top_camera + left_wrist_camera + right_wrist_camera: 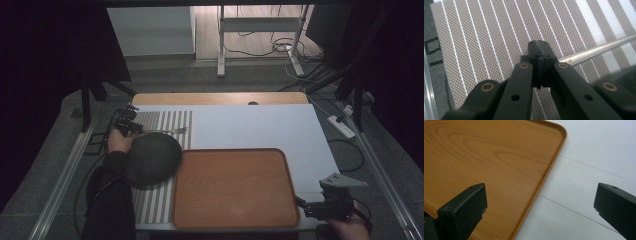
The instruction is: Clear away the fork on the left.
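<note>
- At the left of the high view, the left gripper (131, 125) lies over the far end of a striped grey-and-white woven placemat (155, 200), with the person's left hand (119, 141) just behind it.
- From that gripper a slim silver metal fork (172, 131) runs toward the right across the mat, its tines at the far right end.
- Just below the fork, a round dark grey bowl-like dome (151, 159) sits on the mat and hides part of the stripes; what it is exactly cannot be told from this height.
- Close up, the left gripper view gives what the high view cannot: the left gripper (539, 44) has its black jaws clenched together at the tips, and the fork's handle (599, 51) comes out from just behind them toward the upper right of the frame. The jaws are grasping the handle end, which lies low over the placemat (474, 45).
- At the centre of the high view lies a rectangular brown wooden tray (235, 187) with rounded corners, its left edge beside the mat, on a white sheet (260, 125) covering the table.
- At the lower right of the high view, the right gripper (300, 202) points left at the tray's near right corner.
- Along the right gripper view, the right gripper (540, 202) stands with jaws released, wide apart and holding nothing, over the tray's rim (549, 173) and the white sheet (594, 145).
</note>
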### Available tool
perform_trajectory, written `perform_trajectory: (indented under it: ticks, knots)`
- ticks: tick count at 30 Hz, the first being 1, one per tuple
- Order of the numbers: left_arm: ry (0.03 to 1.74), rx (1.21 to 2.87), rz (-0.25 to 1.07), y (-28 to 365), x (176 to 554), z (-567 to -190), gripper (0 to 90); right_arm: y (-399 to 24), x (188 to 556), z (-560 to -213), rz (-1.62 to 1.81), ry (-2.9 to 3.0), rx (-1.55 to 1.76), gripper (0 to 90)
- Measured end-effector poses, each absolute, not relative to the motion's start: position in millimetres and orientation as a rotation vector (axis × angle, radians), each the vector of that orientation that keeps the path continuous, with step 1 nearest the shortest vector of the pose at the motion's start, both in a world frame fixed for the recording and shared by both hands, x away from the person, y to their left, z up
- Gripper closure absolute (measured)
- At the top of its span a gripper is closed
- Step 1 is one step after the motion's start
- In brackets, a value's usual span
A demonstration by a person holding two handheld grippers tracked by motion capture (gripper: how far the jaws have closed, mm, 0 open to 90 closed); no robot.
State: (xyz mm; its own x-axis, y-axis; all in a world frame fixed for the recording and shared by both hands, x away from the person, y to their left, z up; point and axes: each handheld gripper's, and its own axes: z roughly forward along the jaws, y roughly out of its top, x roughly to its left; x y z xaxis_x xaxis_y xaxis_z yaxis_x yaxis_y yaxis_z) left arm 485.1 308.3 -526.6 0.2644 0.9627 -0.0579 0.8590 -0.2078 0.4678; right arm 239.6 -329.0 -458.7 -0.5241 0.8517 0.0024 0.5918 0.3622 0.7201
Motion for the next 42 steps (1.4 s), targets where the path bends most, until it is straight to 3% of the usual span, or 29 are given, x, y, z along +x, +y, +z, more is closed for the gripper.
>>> perform_trajectory:
  ticks: [13,22,25,30,42]
  knots:
    - [1.604,2.242,0.181,305.3,468.4,-519.6,88.8,-328.4,239.0,-458.5,0.957,2.26,1.254,0.0]
    - [1.62,2.221,0.148,309.3,469.9,-518.3,87.2,-328.1,239.0,-458.6,0.955,2.263,1.253,0.0]
    - [1.629,2.148,0.158,312.7,472.3,-513.2,78.0,-328.2,239.1,-458.6,0.954,2.264,1.254,0.0]
    - [1.633,2.045,0.151,312.7,477.1,-506.2,54.2,-328.1,239.5,-458.9,0.955,2.265,1.257,0.0]
    - [1.517,2.13,0.151,276.3,490.9,-507.9,0.3,-328.1,239.6,-459.0,0.954,2.267,1.258,0.0]
